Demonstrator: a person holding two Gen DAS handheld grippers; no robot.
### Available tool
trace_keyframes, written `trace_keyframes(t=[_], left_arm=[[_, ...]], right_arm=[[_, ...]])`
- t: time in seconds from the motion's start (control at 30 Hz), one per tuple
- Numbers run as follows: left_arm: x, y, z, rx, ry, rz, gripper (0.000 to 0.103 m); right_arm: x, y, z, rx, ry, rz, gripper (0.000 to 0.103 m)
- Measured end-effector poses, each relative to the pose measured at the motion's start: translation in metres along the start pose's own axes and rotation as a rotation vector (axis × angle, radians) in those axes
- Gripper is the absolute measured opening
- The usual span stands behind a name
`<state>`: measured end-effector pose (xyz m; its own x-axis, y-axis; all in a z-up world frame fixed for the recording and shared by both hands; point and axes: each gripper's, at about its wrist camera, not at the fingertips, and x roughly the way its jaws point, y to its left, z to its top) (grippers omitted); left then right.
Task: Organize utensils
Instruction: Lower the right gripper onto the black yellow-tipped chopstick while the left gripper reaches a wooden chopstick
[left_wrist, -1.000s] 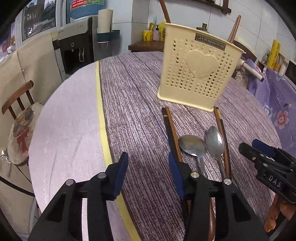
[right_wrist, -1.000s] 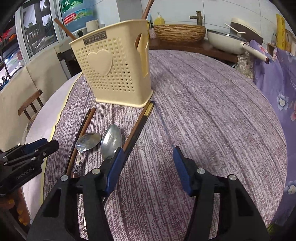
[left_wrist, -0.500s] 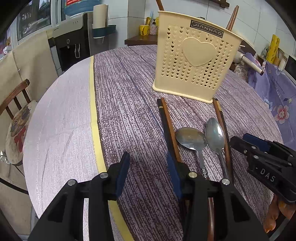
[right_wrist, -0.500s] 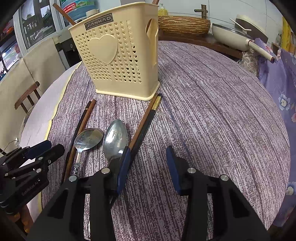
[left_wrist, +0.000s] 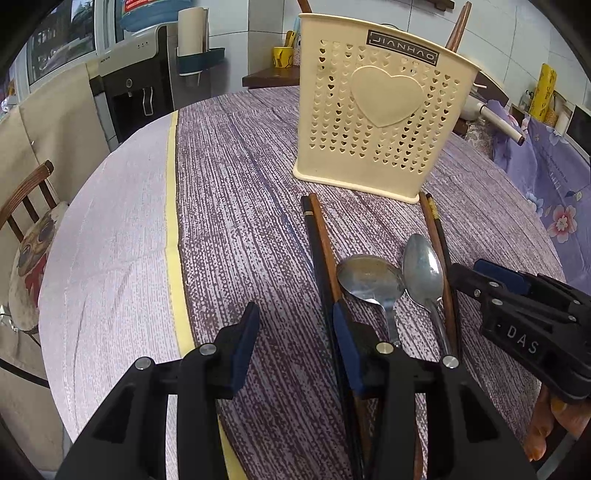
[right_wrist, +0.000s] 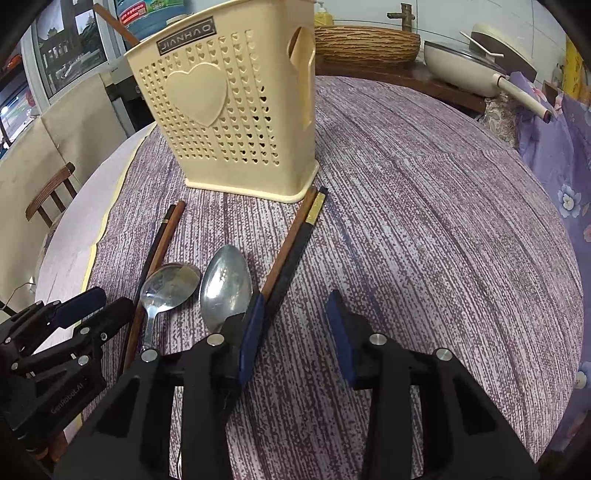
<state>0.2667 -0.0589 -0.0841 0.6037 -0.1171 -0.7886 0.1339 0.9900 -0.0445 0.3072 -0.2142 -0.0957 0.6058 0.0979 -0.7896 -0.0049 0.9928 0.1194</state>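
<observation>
A cream utensil basket (right_wrist: 236, 110) stands upright on the purple-clothed desk (right_wrist: 424, 221). In front of it lie two spoons (right_wrist: 225, 288) side by side, a chopstick pair (right_wrist: 159, 251) to their left and another (right_wrist: 295, 240) to their right. The right tongs (right_wrist: 295, 332) hover nearer than the spoons, gaping with nothing between, left pad (right_wrist: 253, 332) over the right-hand chopsticks.

- Round table (left_wrist: 110, 258), covered by purple streaked cloth (right_wrist: 424, 221); yellow band (left_wrist: 171, 236) and paler strip toward one edge.
- Cream perforated utensil basket (left_wrist: 380, 110) stands upright on the cloth.
- In front of it, flat on cloth: left chopstick pair (left_wrist: 319, 243), two metal spoons (left_wrist: 369, 277) (left_wrist: 423, 269) bowls touching, right chopstick pair (left_wrist: 436, 229).
</observation>
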Motion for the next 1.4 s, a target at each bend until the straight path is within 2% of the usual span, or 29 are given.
trace_keyframes(t=[0.13, 0.23, 0.4, 0.57, 0.67, 0.93, 1.1, 1.2, 1.4], left_arm=[[0.001, 0.001, 0.001, 0.009, -0.006, 0.017, 0.043], [0.004, 0.012, 0.003, -0.013, 0.005, 0.064, 0.042], [-0.002, 0.022, 0.007, -0.066, -0.02, 0.019, 0.042], [-0.003, 0.003, 0.005, -0.022, -0.026, -0.037, 0.042], [0.003, -0.004, 0.0, 0.001, -0.007, -0.024, 0.043], [0.003, 0.005, 0.001, -0.01, -0.005, -0.009, 0.044], [0.008, 0.002, 0.006, 0.012, 0.006, 0.032, 0.044], [0.015, -0.003, 0.013, 0.043, 0.011, 0.063, 0.044], [0.027, 0.002, 0.033, 0.035, 0.036, 0.063, 0.044]], right_arm=[[0.002, -0.006, 0.003, -0.001, 0.003, -0.025, 0.033], [0.003, -0.011, 0.006, 0.007, 0.0, -0.04, 0.033], [0.003, -0.013, 0.007, 0.017, -0.003, -0.04, 0.033], [0.005, -0.014, 0.006, 0.021, -0.01, -0.032, 0.033], [0.004, -0.016, 0.005, 0.028, -0.009, -0.019, 0.033], [0.004, -0.018, 0.006, 0.029, -0.011, -0.014, 0.033], [0.007, -0.018, 0.01, 0.046, -0.001, -0.022, 0.033], [0.011, -0.022, 0.017, 0.07, 0.006, -0.019, 0.033], [0.02, -0.027, 0.03, 0.107, 0.017, -0.028, 0.033]])
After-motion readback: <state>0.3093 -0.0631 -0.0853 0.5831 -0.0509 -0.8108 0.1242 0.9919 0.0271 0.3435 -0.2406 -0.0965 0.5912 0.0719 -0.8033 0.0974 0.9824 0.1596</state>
